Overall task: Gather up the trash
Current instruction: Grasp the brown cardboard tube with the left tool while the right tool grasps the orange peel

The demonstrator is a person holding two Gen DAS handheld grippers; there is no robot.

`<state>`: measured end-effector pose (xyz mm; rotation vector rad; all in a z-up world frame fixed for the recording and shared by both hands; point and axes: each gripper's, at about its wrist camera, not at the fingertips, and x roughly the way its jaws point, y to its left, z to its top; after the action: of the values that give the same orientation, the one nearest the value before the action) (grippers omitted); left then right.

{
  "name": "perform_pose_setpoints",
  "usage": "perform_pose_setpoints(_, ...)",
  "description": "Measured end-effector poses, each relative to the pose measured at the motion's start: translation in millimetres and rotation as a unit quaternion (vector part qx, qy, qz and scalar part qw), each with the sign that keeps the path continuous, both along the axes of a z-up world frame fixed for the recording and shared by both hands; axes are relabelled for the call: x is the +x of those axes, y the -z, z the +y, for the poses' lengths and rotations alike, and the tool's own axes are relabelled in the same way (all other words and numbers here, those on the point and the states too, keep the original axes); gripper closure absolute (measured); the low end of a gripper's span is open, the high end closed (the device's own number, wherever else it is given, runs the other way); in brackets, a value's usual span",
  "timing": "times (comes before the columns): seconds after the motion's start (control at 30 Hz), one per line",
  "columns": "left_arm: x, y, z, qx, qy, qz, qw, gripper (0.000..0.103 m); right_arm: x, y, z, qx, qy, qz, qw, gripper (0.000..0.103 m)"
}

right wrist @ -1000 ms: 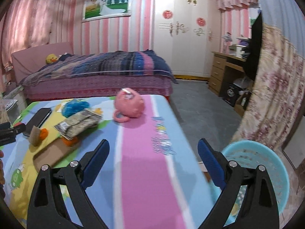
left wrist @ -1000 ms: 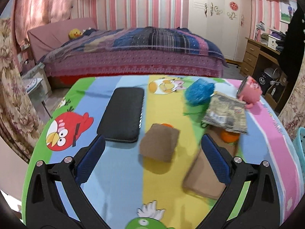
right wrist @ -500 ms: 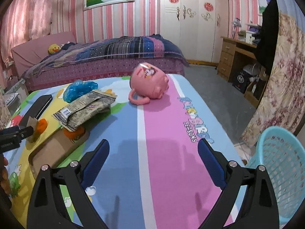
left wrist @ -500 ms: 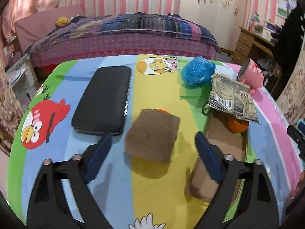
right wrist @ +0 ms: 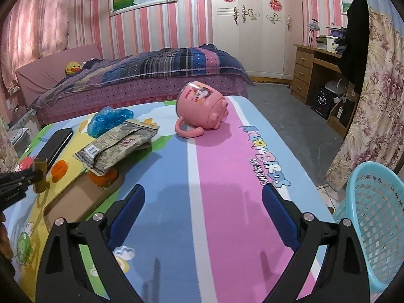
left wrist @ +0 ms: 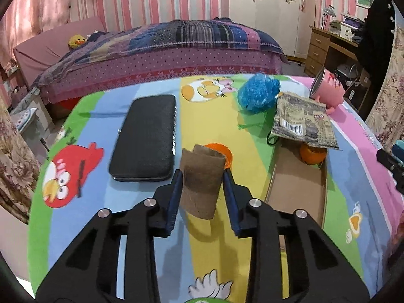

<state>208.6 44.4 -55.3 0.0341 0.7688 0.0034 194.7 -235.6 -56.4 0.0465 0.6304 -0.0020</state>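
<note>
My left gripper [left wrist: 201,176] is shut on a brown cardboard piece [left wrist: 200,179], squeezed into a curl and held above the cartoon tablecloth [left wrist: 141,227]; it also shows in the right wrist view [right wrist: 40,175]. An orange peel [left wrist: 219,150] lies just behind it. A crumpled snack wrapper [left wrist: 301,121] rests on a flat cardboard box [left wrist: 298,184] over an orange [left wrist: 313,154]. A blue plastic wad [left wrist: 257,92] lies behind. My right gripper [right wrist: 203,209] is open and empty above the pink stripe.
A black case [left wrist: 146,139] lies left of centre. A pink mug [right wrist: 202,109] lies on its side at the far right. A turquoise basket [right wrist: 373,222] stands on the floor off the table's right edge. A bed is behind.
My left gripper has closed on the brown cardboard piece and lifted it, curling it. My right gripper has moved forward over the table, still open.
</note>
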Motion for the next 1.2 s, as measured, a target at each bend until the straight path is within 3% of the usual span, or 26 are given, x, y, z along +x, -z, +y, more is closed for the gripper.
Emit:
perform_pose_setpoints(0.13, -2.3, -11.2, 7.8, -0.002, -0.008, -0.010, 0.9999, 0.084, 0.5, 3.8, 13.2, -0.003, -0.017, 0.004, 1.000, 0.011)
perform_pose_setpoints(0.3, 1.2, -17.9, 22.5, -0.021, -0.020, -0.018, 0.9994, 0.088, 4.3, 6.9, 40.5, -0.017, -0.055, 0.010, 0.998, 0.011)
perform_pose_setpoints(0.47, 7.1, -12.7, 38.1, -0.020, -0.034, -0.008, 0.9992, 0.089, 11.2, 11.5, 66.4, -0.036, -0.090, 0.022, 0.995, 0.011)
perform_pose_setpoints(0.57, 10.4, -13.0, 54.1, -0.043, -0.048, -0.006, 0.9979, 0.095, 18.0, 13.1, 81.4, -0.045, -0.110, 0.029, 0.993, 0.011)
perform_pose_setpoints(0.8, 13.9, -12.9, 76.1, -0.064, -0.073, -0.006, 0.9953, 0.095, 44.8, 16.2, 112.2, -0.042, -0.140, 0.046, 0.988, 0.013)
perform_pose_setpoints(0.9, 16.0, -14.1, 79.9, -0.073, -0.076, -0.008, 0.9944, 0.097, 54.0, 20.8, 119.7, -0.044, -0.149, 0.059, 0.986, 0.031)
perform_pose_setpoints(0.97, 16.7, -15.0, 80.0, -0.077, -0.074, -0.008, 0.9943, 0.100, 58.1, 23.7, 123.9, -0.046, -0.155, 0.069, 0.984, 0.051)
perform_pose_setpoints(1.07, 16.0, -18.8, 78.0, -0.072, -0.070, -0.012, 0.9949, 0.101, 54.1, 20.4, 118.7, -0.033, -0.153, 0.055, 0.986, 0.062)
perform_pose_setpoints(1.2, 12.5, -27.5, 76.5, -0.085, -0.066, -0.020, 0.9940, 0.103, 45.0, 13.0, 110.6, -0.028, -0.149, 0.033, 0.988, 0.067)
